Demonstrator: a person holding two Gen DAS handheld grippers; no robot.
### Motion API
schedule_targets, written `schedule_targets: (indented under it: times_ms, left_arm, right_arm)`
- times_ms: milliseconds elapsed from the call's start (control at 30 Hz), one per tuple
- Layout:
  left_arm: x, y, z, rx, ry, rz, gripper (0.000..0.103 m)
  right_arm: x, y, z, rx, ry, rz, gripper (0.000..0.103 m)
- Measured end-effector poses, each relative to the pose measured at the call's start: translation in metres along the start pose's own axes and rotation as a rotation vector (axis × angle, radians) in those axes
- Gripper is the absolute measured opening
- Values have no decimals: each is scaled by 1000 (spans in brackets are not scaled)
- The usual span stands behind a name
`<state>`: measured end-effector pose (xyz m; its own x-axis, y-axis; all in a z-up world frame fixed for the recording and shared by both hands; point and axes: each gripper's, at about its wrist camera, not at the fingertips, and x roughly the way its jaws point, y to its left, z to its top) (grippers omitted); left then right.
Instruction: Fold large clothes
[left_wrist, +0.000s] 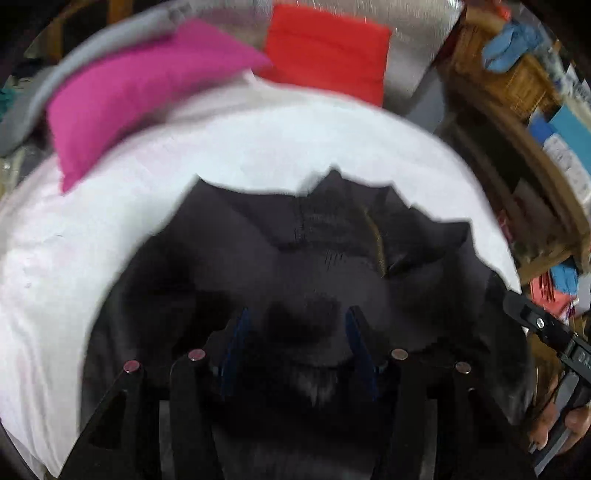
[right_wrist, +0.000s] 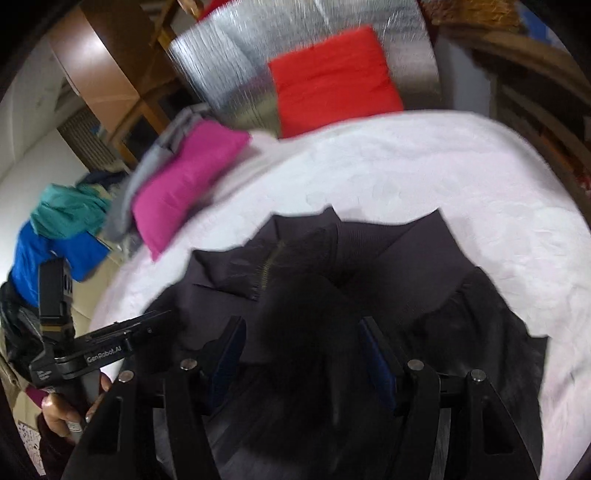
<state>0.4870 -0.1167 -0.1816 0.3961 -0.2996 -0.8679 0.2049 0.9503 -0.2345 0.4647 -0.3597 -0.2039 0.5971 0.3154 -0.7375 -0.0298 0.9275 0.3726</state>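
While both cameras are blurring with motion, we are looking down on a bed under a white sheet, which is filling most of each view. A dark garment with a zipper is lying crumpled on the near part of the sheet, its jagged folded edges pointing toward the far side and its near end bunching up toward both tools. Behind the bed a silver quilted panel is standing upright. A red cushion is leaning against that panel at the head of the bed, and a magenta cushion is lying just beside it to the left, resting partly on grey cloth. A teal and blue heap of clothes is sitting off the bed's left side, and wooden shelving with blue cloth on it is running along the right.

We are holding the left gripper over the near end of the garment, its blue-lined fingers standing apart with dark fabric between them; whether the cloth is touching the pads we cannot tell through the blur. The right gripper is sitting likewise, fingers spread with a dark bulge of fabric rising between them, seemingly unpinched. Each tool is showing at the edge of the other's view, gripped by a bare hand.
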Motion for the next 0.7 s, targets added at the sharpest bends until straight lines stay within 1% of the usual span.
schedule_targets:
  times_ms: [133,200,233,267,300,333,400,433,467,533,633,700]
  left_arm:
    - [28,-4,1,39,28,18,55]
    - [36,-10,1,100,37,47,55]
    - [38,-13,1,126,36,54,55]
    - [39,-13,1,140,32,54,52]
    - [39,-14,2,149,28,46,40]
    - [39,-14,4,153,30,41,35]
    - [37,-15,6,164,24,32,18]
    - [35,-16,6,173,15,33,14]
    - [34,-18,8,179,6,31,12]
    - [30,-20,11,185,-17,26,9]
    - [17,-19,21,175,-74,12,8]
    - [11,-17,32,151,-123,-8,8]
  right_arm:
    - [43,-4,10,-47,80,-22,67]
    - [59,-2,8,-94,139,-57,67]
    - [66,0,6,-130,168,-89,66]
    - [72,5,4,-160,181,-104,65]
    - [73,6,2,-183,181,-115,50]
    - [73,8,-1,-201,175,-133,30]
    - [73,7,-4,-201,165,-168,20]
    - [70,7,-4,-187,153,-170,16]
    - [67,7,-4,-174,137,-174,14]
    - [61,9,-3,-171,92,-177,10]
    - [52,14,5,-184,20,-178,10]
    - [42,10,15,-149,-31,-152,10]
